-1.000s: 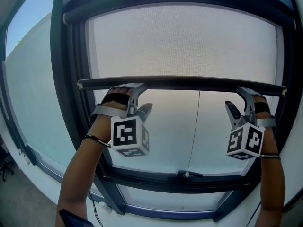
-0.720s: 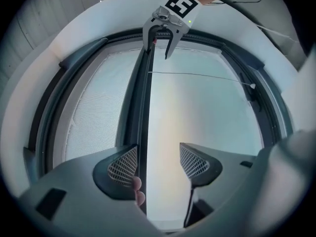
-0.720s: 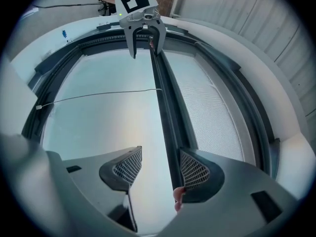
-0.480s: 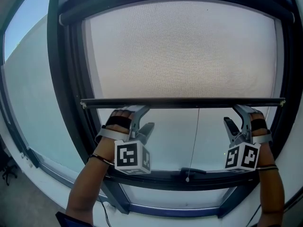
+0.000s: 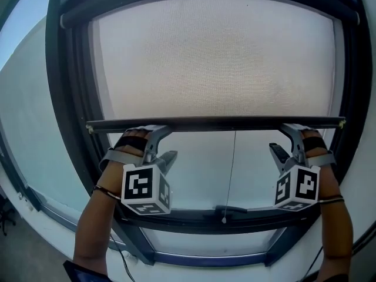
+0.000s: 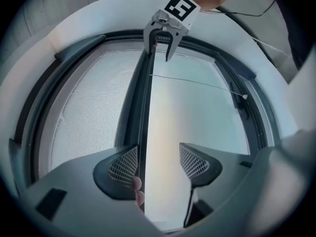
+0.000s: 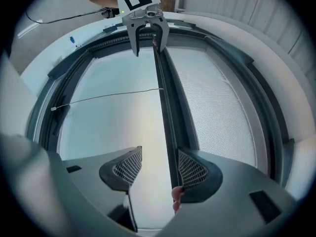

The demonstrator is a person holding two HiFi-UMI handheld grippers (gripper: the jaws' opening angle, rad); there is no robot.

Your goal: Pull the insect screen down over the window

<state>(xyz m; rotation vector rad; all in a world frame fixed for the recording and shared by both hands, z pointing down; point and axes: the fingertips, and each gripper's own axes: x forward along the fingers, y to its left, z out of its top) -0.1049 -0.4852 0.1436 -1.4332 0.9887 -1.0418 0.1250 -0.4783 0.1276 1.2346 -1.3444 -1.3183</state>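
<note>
Hanging over the upper part of the window frame (image 5: 69, 98), the insect screen (image 5: 214, 57) ends in a dark bottom bar (image 5: 217, 124). The left gripper (image 5: 166, 143) and right gripper (image 5: 279, 138) hook onto the bar near its ends. Each has its jaws spread apart, with one jaw against the bar. A thin cord (image 5: 230, 175) dangles from the bar's middle.

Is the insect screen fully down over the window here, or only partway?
Partway. The insect screen ends at its bottom bar about mid-window, with bare glass between that and the lower frame.
</note>
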